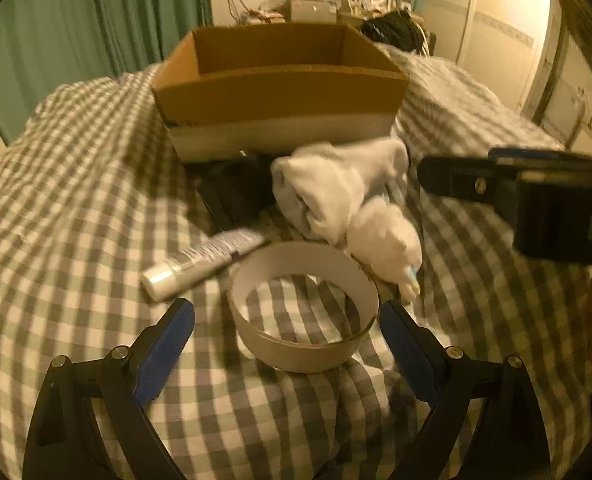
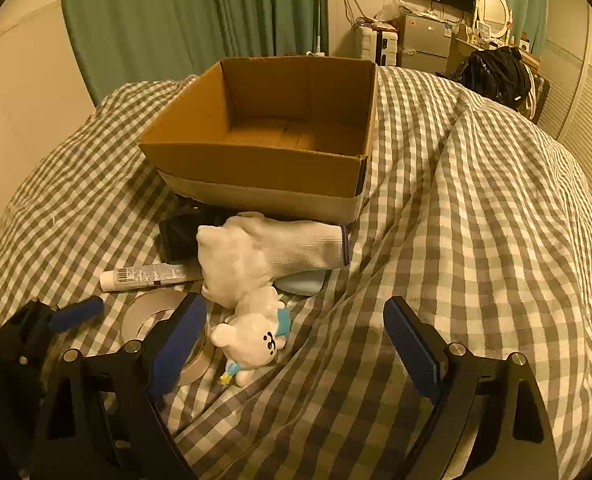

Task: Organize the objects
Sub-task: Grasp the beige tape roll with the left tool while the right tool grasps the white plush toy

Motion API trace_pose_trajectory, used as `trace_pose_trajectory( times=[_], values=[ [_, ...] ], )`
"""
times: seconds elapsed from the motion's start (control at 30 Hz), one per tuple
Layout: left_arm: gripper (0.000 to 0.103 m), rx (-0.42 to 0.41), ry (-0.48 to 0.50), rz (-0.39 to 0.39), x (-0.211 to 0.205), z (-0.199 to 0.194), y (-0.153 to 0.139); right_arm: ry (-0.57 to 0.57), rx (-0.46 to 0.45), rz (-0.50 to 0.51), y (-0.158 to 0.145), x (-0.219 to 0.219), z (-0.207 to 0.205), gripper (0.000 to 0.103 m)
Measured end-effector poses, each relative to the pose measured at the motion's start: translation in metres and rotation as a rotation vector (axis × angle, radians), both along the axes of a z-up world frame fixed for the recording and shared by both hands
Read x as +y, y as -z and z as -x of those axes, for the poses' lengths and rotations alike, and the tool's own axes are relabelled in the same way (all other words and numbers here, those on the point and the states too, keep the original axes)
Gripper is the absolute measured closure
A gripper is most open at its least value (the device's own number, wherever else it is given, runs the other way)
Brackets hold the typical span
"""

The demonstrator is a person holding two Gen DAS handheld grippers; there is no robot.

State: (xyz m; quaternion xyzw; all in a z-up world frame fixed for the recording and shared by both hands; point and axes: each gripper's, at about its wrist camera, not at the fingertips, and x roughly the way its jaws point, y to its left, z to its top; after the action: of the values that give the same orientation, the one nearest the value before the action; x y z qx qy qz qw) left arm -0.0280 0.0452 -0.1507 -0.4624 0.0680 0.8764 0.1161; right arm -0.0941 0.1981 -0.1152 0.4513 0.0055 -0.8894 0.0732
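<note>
Both grippers' jaws spread, empty: left gripper (image 1: 287,312) over 1 tape ring (image 1: 304,308), right gripper (image 2: 296,320) nr 1 bear toy (image 2: 252,336), 1 box (image 2: 264,168)

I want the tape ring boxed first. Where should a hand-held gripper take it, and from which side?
Grip the tape ring across its thin wall at the near rim, one finger inside the hole and one outside, coming down from above. It lies flat with the hole up, likely too wide to straddle comfortably, and the tube and plush toy crowd its far side.

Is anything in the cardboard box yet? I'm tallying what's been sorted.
No, the right wrist view shows the cardboard box with only its bare brown floor inside.
</note>
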Motion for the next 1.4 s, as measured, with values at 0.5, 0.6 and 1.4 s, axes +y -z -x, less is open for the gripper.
trace_pose_trajectory(
  times=[0.5, 0.6, 1.4],
  values=[
    [0.018, -0.035, -0.033, -0.026, -0.018, 0.017, -0.002, 0.004, -0.074, -0.04, 0.025, -0.008, 0.016, 0.018],
    [0.018, 0.015, -0.072, -0.058, -0.035, 0.016, -0.024, -0.014, -0.088, -0.058, 0.03, -0.015, 0.018, 0.022],
    [0.018, 0.147, -0.115, -0.055, -0.058, -0.001, -0.078, -0.104, -0.016, -0.072, -0.004, -0.048, -0.005, 0.057]
  ],
)
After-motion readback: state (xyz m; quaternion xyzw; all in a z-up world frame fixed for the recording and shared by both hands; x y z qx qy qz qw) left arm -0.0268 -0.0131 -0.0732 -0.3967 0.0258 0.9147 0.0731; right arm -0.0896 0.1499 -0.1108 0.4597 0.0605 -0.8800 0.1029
